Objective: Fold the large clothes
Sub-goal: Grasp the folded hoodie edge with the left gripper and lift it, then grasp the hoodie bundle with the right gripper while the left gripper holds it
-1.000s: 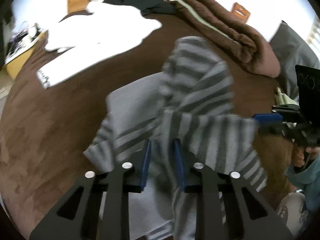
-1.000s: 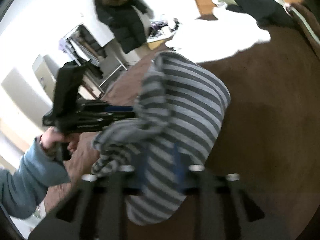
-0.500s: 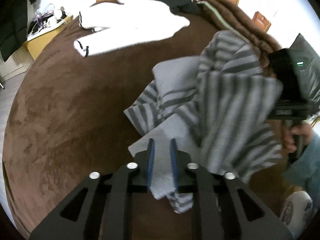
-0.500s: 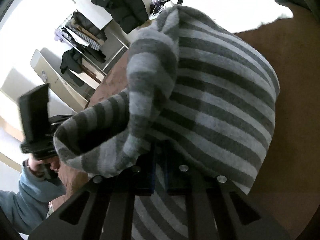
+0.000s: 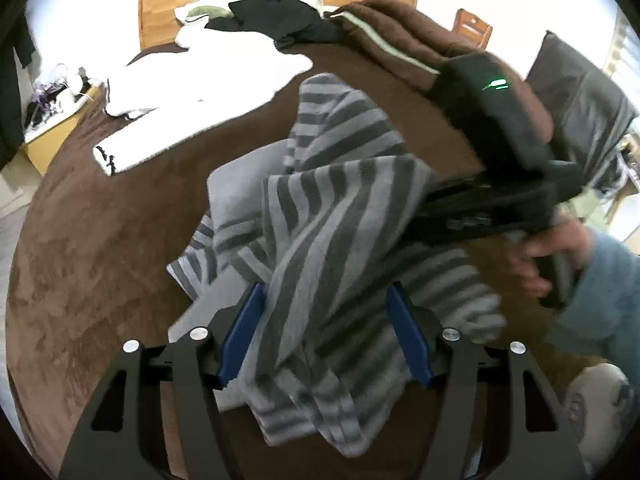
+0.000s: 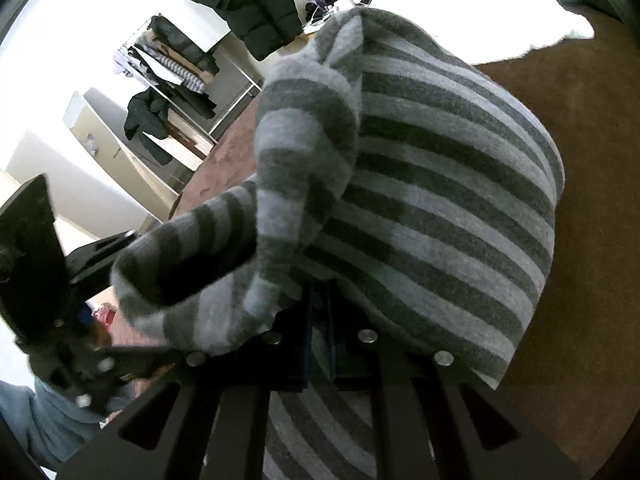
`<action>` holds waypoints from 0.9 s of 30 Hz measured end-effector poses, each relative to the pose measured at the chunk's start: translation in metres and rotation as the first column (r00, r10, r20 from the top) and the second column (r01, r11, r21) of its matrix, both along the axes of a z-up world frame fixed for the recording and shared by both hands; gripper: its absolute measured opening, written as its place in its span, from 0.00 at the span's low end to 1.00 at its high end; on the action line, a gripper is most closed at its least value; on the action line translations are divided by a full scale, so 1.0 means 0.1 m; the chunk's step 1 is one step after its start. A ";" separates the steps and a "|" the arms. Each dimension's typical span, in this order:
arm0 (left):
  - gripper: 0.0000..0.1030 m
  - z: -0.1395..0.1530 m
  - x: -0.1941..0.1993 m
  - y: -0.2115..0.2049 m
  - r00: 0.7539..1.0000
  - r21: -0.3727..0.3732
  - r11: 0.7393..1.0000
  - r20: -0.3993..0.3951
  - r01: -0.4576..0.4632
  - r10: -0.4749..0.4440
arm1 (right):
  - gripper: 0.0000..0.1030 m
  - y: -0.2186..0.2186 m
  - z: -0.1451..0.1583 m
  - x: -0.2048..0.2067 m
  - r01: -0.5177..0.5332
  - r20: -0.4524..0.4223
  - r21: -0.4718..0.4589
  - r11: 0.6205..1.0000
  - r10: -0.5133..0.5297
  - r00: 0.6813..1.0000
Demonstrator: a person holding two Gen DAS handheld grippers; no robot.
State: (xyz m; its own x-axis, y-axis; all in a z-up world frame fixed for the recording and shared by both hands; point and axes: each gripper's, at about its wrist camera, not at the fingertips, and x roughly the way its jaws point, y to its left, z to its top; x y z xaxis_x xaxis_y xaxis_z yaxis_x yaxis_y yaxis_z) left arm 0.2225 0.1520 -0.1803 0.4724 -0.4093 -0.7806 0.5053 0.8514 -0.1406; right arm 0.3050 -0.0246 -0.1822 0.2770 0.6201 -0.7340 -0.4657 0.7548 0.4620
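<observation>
From my left wrist view, my left claw (image 5: 324, 332) is spreading its blue pads; the striped grey sweater (image 5: 340, 240) lies slack between them, no longer pressed. The sweater sits bunched on the brown bedspread (image 5: 100, 240), nearer me than the white garment (image 5: 192, 96) and the wooden headboard (image 5: 160, 4). To the sweater's right my right claw (image 5: 436, 208) reaches in, its tips buried under a raised striped flap, so from here I cannot see how they stand.

From my right wrist view, my right claw (image 6: 320, 332) is pressed together on the sweater (image 6: 420, 168), which drapes up and over it in a hump. My left claw (image 6: 72, 312) shows dark at the sweater's left edge.

I judge I am mid-fold: one side carried across the body and just being let go. Next I would need to lower the right-hand flap flat onto the sweater, release it, then take fresh hold of an edge with the left claw, since the pile is still rumpled.
</observation>
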 end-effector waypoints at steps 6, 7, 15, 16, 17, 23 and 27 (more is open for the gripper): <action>0.19 -0.06 0.23 0.29 0.986 -0.057 0.984 0.004 -0.168 0.168 | 0.40 -0.05 0.06 -0.14 -0.047 0.028 0.047 0.998 0.045 0.999; 0.19 -0.10 0.27 0.35 0.982 -0.070 0.979 -0.016 -0.190 0.189 | 0.46 -0.02 0.09 -0.18 -0.064 0.042 0.049 0.997 0.062 0.997; 0.24 -0.54 0.39 0.44 0.954 -0.033 0.956 -0.081 -0.291 0.288 | 0.66 0.27 0.19 -0.46 -0.101 0.167 -0.103 0.990 0.117 0.979; 0.24 -0.54 0.41 0.44 0.954 -0.035 0.955 -0.083 -0.293 0.289 | 0.66 0.26 0.21 -0.47 -0.094 0.173 -0.104 0.990 0.111 0.979; 0.25 -0.54 0.39 0.46 0.954 -0.034 0.956 -0.082 -0.293 0.289 | 0.66 0.22 0.25 -0.48 -0.079 0.183 -0.109 0.991 0.098 0.978; 0.28 -0.53 0.34 0.41 0.957 -0.010 0.959 -0.064 -0.284 0.283 | 0.65 -0.02 0.50 -0.23 0.077 0.259 -0.152 0.985 -0.035 0.965; 0.28 -0.53 0.35 0.40 0.957 -0.008 0.959 -0.062 -0.284 0.283 | 0.51 0.08 0.62 0.09 0.113 0.283 -0.176 0.978 -0.060 0.957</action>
State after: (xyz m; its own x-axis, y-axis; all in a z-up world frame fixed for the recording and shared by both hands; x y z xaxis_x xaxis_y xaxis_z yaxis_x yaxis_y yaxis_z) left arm 0.2573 0.1923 -0.2331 0.5239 -0.2783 -0.8050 0.2337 0.9558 -0.1783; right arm 0.3144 -0.0167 -0.1202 0.5311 0.4425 -0.7226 -0.4832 0.8587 0.1707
